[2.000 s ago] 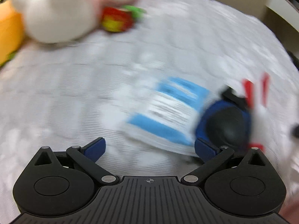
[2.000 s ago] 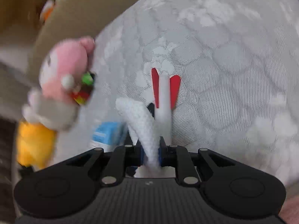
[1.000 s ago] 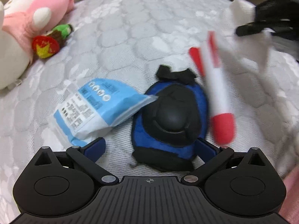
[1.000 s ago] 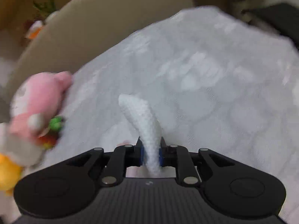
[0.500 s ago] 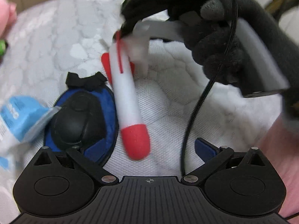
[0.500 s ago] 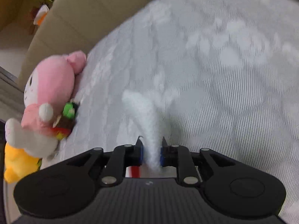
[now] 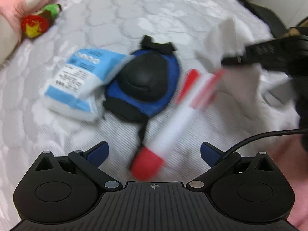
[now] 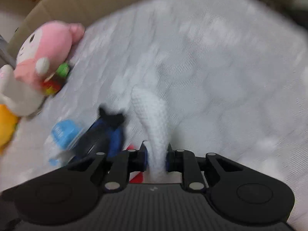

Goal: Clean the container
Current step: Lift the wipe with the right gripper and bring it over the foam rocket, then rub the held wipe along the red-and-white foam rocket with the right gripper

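While the left tool gapes empty, the right tool, gripping white knit, has swung the rocket toy back beside the pad.

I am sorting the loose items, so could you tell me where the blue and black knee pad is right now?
In the left wrist view the knee pad lies mid-frame on the quilted white cover, between the blue and white packet on its left and the red and white rocket toy on its right.

light: even, soft | blur: heavy motion smear | edges: fisheye-bent
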Tool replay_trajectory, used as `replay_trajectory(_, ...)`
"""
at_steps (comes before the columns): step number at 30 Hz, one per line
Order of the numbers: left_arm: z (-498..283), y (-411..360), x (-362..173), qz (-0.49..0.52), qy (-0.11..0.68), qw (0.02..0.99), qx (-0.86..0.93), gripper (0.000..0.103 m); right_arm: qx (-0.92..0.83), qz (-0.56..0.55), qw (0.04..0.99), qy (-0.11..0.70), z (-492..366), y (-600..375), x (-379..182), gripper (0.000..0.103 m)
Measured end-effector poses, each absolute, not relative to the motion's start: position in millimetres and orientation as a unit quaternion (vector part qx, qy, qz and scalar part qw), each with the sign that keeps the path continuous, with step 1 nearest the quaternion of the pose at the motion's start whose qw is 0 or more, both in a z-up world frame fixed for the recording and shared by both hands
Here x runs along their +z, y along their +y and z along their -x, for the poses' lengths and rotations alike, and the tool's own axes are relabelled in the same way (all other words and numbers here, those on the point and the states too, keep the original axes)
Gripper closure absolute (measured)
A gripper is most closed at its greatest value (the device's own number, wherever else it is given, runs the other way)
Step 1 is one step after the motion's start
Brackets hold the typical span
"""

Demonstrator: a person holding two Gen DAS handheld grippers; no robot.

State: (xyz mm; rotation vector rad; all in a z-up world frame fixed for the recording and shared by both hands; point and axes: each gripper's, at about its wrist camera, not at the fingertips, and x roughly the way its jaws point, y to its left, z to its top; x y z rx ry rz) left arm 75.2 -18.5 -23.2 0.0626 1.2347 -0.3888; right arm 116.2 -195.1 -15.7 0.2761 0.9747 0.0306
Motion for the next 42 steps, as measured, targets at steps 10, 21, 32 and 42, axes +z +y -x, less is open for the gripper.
replay_trajectory(10, -56.5, 36.5, 11.4, 0.222, 0.510, 0.743, -0.372, 0.000, 0.031, -0.162, 0.884, 0.438, -83.5, -209.2, 3.7, 0.083)
replay_trajectory(21, -55.9, 4.2, -24.2, 0.009, 0.571, 0.801, -0.178, 0.000, 0.167, -0.156, 0.805, 0.547, -78.0, -143.6, -42.9, 0.083)
replay_trajectory(32, -56.3, -4.3, -28.5, -0.048, 0.568, 0.809, -0.146, 0.000, 0.072, -0.194, 0.856, 0.473, -81.8, -184.9, -14.2, 0.083)
replay_trajectory(42, -60.2, -15.6, -42.6, -0.087, 0.584, 0.794, -0.147, 0.000, 0.218, -0.194, 0.777, 0.557, -90.0, -136.0, -39.9, 0.082)
